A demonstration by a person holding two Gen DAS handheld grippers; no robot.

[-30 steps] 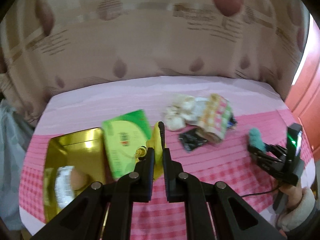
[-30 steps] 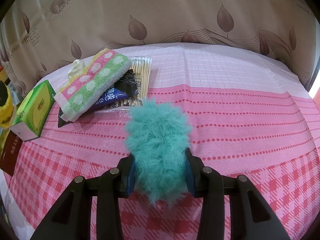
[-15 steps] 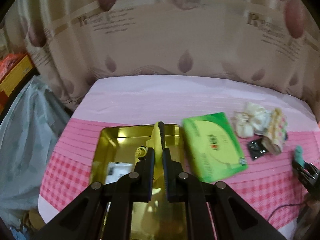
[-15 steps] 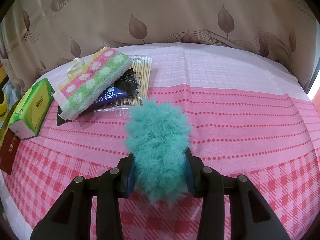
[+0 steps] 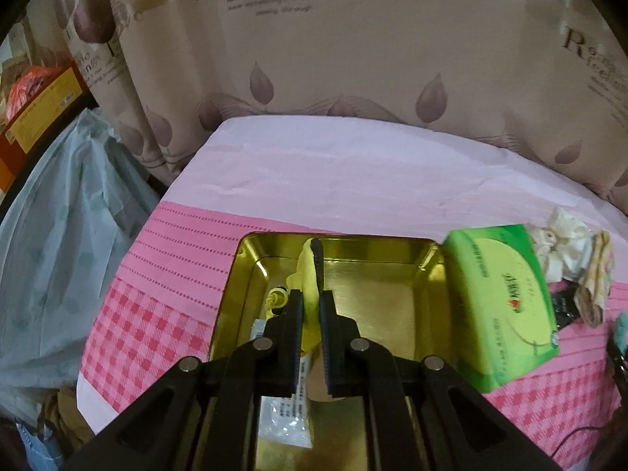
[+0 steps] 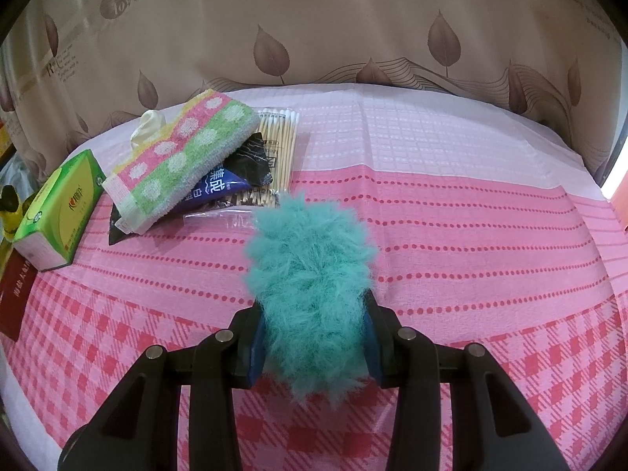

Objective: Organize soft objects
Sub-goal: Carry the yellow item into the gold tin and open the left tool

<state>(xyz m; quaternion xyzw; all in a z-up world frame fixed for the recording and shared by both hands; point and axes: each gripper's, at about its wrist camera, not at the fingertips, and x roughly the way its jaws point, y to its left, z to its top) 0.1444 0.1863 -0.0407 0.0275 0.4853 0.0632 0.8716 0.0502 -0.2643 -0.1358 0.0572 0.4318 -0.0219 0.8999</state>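
Note:
My left gripper [image 5: 310, 306] is shut on a yellow and black soft toy [image 5: 308, 271] and holds it over the gold metal tray [image 5: 392, 286]. A white plastic packet [image 5: 282, 416] lies in the tray under the fingers. My right gripper [image 6: 312, 333] is shut on a teal fluffy soft object [image 6: 312, 271], held above the pink checked tablecloth [image 6: 471, 255]. A pink and green dotted towel [image 6: 180, 157] lies on a pile at the back left of the right wrist view.
A green tissue box [image 5: 506, 306] stands right of the tray, also in the right wrist view [image 6: 59, 212]. Cotton swabs [image 6: 278, 137], dark sachets [image 6: 231, 184] and a cream cloth [image 6: 151, 125] lie by the towel. A curtain [image 6: 314, 19] hangs behind; a bluish bag [image 5: 59, 243] sits left of the table.
My left gripper has swung left with the yellow toy, from over the tissue box to over the gold tray. The right gripper has held still with the teal object.

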